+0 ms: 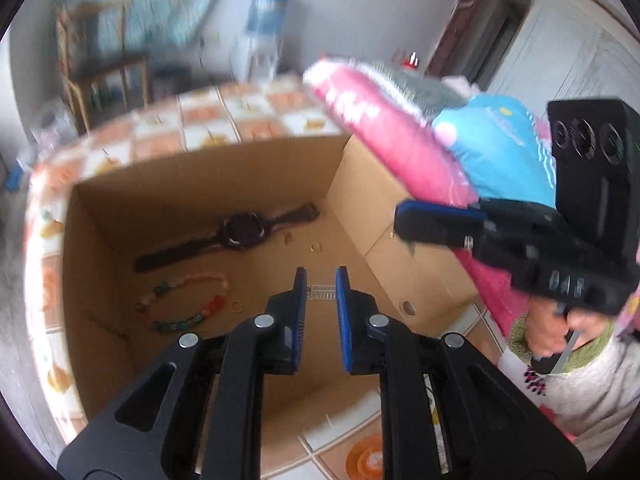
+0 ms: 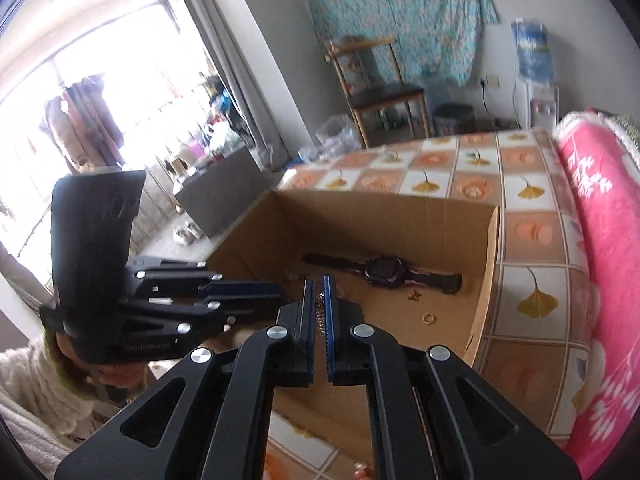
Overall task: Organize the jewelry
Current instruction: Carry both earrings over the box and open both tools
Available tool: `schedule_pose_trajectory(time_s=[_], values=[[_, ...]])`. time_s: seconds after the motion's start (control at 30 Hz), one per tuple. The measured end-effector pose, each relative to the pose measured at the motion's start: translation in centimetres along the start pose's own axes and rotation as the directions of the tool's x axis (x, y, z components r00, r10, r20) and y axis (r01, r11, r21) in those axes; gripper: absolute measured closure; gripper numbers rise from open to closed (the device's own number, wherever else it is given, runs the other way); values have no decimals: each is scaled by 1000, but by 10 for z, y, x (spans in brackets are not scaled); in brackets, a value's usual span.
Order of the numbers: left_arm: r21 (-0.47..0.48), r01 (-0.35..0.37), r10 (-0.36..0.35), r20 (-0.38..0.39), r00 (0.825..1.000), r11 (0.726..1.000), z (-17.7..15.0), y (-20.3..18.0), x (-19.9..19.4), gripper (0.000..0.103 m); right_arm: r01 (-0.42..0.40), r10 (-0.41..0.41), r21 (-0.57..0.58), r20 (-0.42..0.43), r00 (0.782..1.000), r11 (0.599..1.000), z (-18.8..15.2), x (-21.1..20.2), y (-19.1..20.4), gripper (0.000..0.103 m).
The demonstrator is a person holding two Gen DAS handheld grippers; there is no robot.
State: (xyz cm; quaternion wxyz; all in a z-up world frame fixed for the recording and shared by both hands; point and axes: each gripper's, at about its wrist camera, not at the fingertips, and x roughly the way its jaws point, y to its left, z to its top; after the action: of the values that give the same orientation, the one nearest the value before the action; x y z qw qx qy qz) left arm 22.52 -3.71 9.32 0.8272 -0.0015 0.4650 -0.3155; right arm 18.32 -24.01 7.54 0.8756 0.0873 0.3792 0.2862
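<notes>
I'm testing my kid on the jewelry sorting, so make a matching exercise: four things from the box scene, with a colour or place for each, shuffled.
Things:
1. watch
2. bead bracelet
3. ring beside the bracelet
4. silvery link strip

Matches:
A. pinched in the left gripper
B. multicoloured
C. gold
D. dark

Pairs: 1-D, 2-B, 3-C, 4-A

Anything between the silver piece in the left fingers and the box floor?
Nothing visible. The silver piece hangs over bare cardboard in the open box; bead bracelet and ring lie off to the left.
</notes>
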Motion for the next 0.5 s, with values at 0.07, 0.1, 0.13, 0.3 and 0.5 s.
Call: schedule_pose_trajectory(time_s=[0.07,0.1,0.13,0.3,0.5], values=[[-32,11,-14,-94,995,999,16,13,26,89,16,-16,1,-50,999,1000,1,14,-6,99],[-49,19,-25,-124,992,999,20,18,34,89,22,-22,-1,-75,997,1000,2,21,-8,99],[-73,27,-39,-165,986,997,26,25,46,89,27,-27,-7,-96,995,1000,2,26,-10,99],[-139,20,-61,-294,954,990,36,43,90,90,31,-32,-6,-186,982,999,1,45,-19,99],[-209,-10,-69,-368,927,978,45,58,120,83,29,-21,32,-220,975,999,3,52,-30,98]])
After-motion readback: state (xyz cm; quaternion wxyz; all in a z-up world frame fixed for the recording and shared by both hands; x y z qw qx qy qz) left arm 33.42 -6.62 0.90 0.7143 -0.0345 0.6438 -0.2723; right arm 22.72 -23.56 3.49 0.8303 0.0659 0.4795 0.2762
